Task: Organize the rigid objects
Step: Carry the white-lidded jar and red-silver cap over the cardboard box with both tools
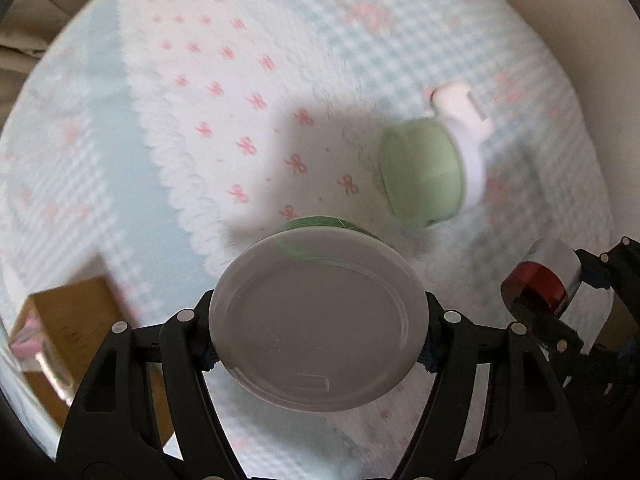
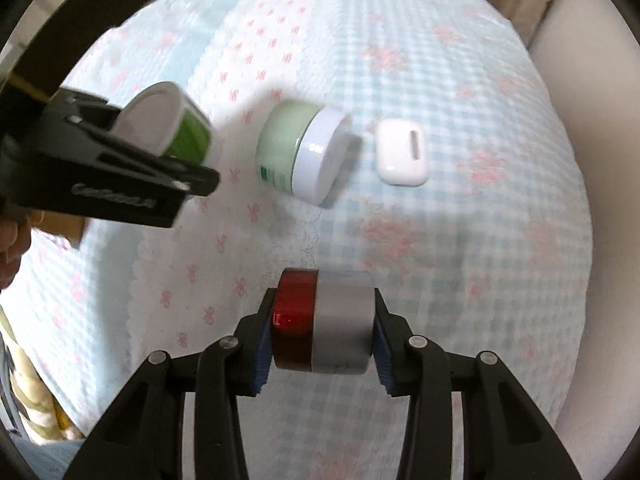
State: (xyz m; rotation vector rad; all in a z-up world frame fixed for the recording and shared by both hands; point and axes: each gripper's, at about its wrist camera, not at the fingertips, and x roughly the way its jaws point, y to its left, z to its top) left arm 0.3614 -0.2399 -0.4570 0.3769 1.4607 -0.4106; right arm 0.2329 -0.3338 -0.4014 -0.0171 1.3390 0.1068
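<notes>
Left gripper part-spread, pinching green tub by its white lid, right gripper nearly closed, clamping red jar sideways, both above checked cloth where pale jar and white case lie.

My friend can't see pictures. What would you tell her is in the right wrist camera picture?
The right hand-held gripper holds a red jar with a silver lid above a blue checked cloth with pink bows. At left, the left hand-held gripper holds a green tub with a white lid. On the cloth, a pale green jar lies on its side beside a white earbud case.
</notes>
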